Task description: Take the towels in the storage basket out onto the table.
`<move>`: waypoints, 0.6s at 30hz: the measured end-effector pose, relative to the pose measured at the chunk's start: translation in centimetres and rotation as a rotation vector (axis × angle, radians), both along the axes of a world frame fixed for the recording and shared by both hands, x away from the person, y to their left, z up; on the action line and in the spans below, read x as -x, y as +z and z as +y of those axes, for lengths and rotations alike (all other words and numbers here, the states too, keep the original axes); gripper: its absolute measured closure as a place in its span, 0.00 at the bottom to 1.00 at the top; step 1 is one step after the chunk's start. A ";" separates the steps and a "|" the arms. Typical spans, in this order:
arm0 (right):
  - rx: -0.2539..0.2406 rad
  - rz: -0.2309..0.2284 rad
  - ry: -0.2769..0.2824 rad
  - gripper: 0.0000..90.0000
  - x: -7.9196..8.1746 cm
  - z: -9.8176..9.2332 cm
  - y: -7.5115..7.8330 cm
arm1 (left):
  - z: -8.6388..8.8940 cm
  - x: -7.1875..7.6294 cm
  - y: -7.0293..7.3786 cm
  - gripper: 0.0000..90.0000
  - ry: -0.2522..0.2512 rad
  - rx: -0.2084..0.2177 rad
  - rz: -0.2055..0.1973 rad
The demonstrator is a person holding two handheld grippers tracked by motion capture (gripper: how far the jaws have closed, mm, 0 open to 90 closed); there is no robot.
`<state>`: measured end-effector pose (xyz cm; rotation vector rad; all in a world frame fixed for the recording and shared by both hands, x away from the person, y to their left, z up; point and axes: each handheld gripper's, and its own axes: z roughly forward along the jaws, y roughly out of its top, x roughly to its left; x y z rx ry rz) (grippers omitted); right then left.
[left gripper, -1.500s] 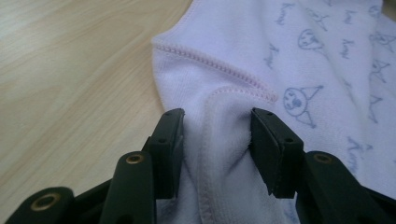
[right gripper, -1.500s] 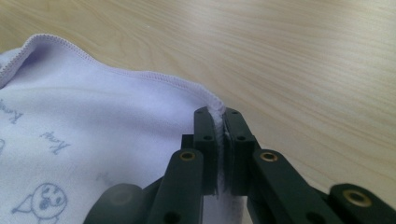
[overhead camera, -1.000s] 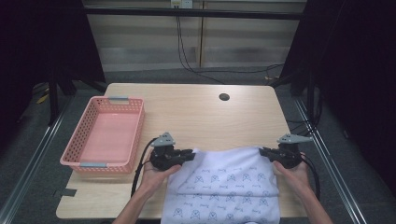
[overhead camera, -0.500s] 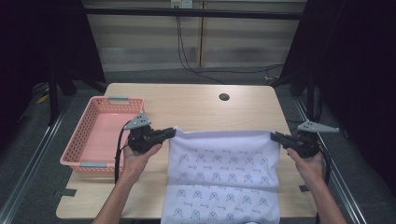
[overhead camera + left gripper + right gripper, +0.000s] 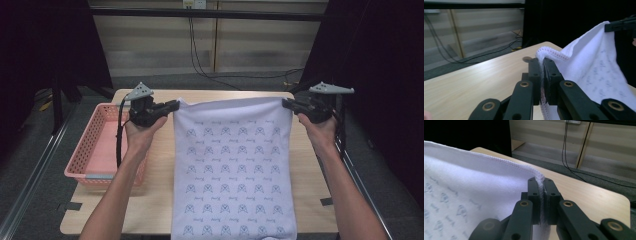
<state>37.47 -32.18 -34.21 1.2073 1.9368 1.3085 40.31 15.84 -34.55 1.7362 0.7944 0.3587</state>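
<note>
Left gripper view puts the fingers [image 5: 541,75] at the lower middle of the frame, clamped on a stitched corner of the white printed cloth [image 5: 594,72]; only the hem sits between the pads, so the bite looks thin. Right gripper view gives the same at its lower middle: fingers [image 5: 541,195] closed on the other top corner, with the hem running off to the upper left. High view shows the left gripper [image 5: 167,107] and right gripper [image 5: 295,106] holding the cloth [image 5: 232,170] stretched across the middle of the frame, its sheet hanging down to the bottom edge in front of the bench [image 5: 160,195].

The likely fault is a corner slipping out, because each hold is on the hem alone and the hanging weight pulls against it. Pulling the hands farther apart would add to that strain. One corner dropping would let the cloth swing and bunch. The pink basket [image 5: 80,155] at the left stands close beside the left forearm, so a sideways sweep could knock it.
</note>
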 end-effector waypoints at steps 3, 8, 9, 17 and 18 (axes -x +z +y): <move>-0.002 0.005 0.001 0.95 -1.7 0.5 0.2 | 0.2 -1.4 -0.4 0.89 0.038 -0.002 0.020; 0.083 0.075 -0.142 0.71 -5.1 0.6 -3.6 | 0.9 -3.5 -2.7 0.77 0.088 -0.013 0.088; 0.083 0.075 -0.142 0.71 -5.1 0.6 -3.6 | 1.1 -3.5 -3.0 0.77 0.077 -0.010 0.097; 0.040 0.128 -0.094 0.60 -2.1 -0.8 -6.1 | -0.1 -0.6 -4.4 0.77 -0.017 -0.017 0.116; 0.029 0.124 -0.073 0.59 -1.3 -0.8 -6.2 | -0.4 0.1 -4.9 0.77 -0.041 -0.017 0.132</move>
